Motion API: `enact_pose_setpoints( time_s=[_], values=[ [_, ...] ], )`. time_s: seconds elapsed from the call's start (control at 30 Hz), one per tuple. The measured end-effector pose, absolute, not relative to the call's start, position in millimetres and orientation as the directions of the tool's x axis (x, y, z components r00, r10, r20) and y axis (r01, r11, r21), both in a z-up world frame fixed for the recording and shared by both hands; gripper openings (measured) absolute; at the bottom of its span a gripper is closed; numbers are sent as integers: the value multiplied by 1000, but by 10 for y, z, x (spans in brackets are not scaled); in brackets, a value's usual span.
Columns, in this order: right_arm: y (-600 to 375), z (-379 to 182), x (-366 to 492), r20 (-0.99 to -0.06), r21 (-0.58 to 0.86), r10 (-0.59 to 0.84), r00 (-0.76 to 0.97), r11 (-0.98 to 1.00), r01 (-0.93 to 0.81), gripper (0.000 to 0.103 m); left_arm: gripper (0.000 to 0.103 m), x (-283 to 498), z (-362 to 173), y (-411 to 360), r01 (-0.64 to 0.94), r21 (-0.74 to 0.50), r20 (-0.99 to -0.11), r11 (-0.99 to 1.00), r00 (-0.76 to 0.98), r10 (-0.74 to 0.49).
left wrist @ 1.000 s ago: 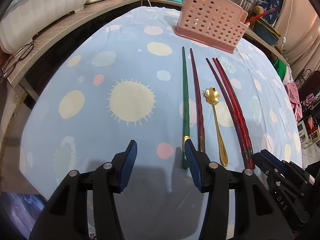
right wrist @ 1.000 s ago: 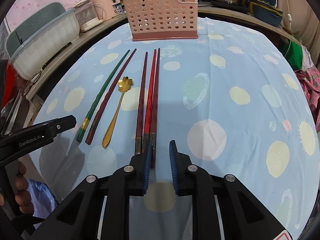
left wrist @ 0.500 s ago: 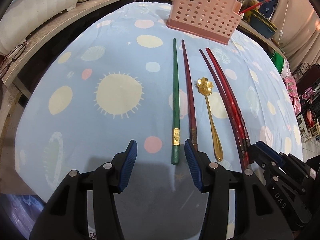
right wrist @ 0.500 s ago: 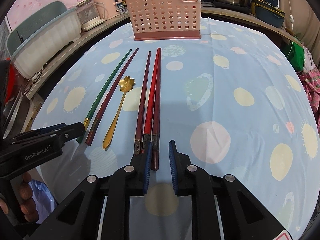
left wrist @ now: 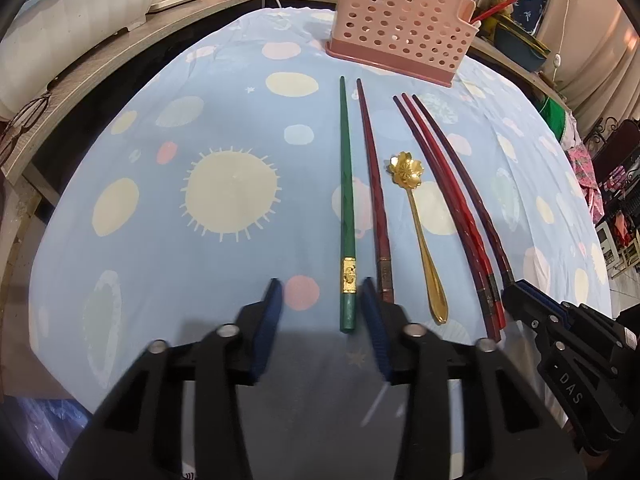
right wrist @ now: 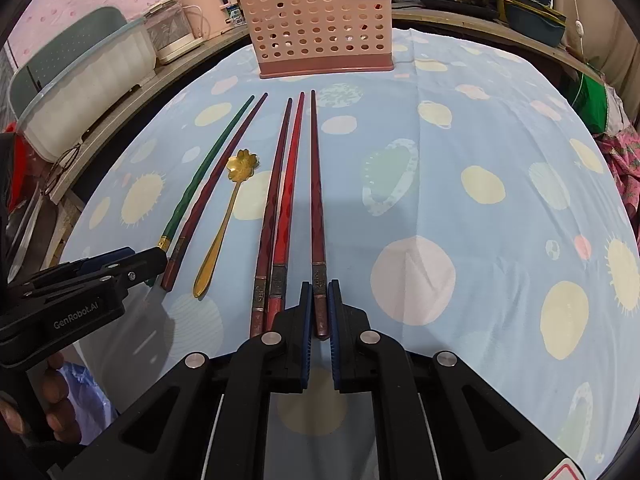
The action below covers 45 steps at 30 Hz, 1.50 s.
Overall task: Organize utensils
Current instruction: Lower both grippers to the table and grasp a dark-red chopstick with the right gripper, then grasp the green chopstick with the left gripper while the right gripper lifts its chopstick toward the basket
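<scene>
Now | R hand-held gripper [right wrist: 319,312] clamped on dark-red chopstick [right wrist: 317,200] | L hand-held gripper [left wrist: 321,312] apart

Your work surface is a table [left wrist: 132,248] covered with a light blue cloth printed with cream circles, suns and pink dots. At its far edge stands a pink perforated utensil holder [left wrist: 400,24] on a darker pink base. In front of it you have a row of utensils lying lengthwise, tips toward the holder: a green chopstick [left wrist: 346,184] with a gold band, a dark red chopstick [left wrist: 374,176] just beside it, then a gold spoon with a flower-shaped bowl [left wrist: 416,216], then three more reddish chopsticks [right wrist: 286,200] close together, the rightmost one [right wrist: 316,184] slightly apart from the other two.
</scene>
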State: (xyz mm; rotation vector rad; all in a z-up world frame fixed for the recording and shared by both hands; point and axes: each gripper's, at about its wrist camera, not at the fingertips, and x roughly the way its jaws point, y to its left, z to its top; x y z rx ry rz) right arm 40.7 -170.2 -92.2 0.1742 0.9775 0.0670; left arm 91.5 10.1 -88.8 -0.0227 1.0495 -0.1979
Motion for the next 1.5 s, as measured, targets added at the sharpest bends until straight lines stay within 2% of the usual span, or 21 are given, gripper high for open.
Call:
enact_pose_setpoints(
  time_s=[0.07, 0.23, 0.5, 0.73, 1.5],
  values=[
    [-1710, -921, 404, -819, 178, 134, 558, 984, 24, 7, 28, 919, -890, 108, 154, -125, -857, 980, 480, -185],
    [-1729, -917, 392, -818, 182, 134, 559, 983, 30, 7, 7, 911, -898, 91, 173, -155, -855, 973, 470, -220],
    [-1815, -842, 326, -811, 194, 135, 569, 980, 44, 7, 7, 870, -816, 74, 185, -185, -846, 965, 469, -252],
    [-1924, -574, 215, -771, 219, 138, 621, 974, 55, 7, 7, 799, -511, 122, 189, -203, -812, 961, 515, -273],
    [-2319, 648, 274, -550, 350, 166, 819, 936, 45, 7, 7, 957, 729, 334, 185, -223, -617, 957, 733, -286]
  ],
)
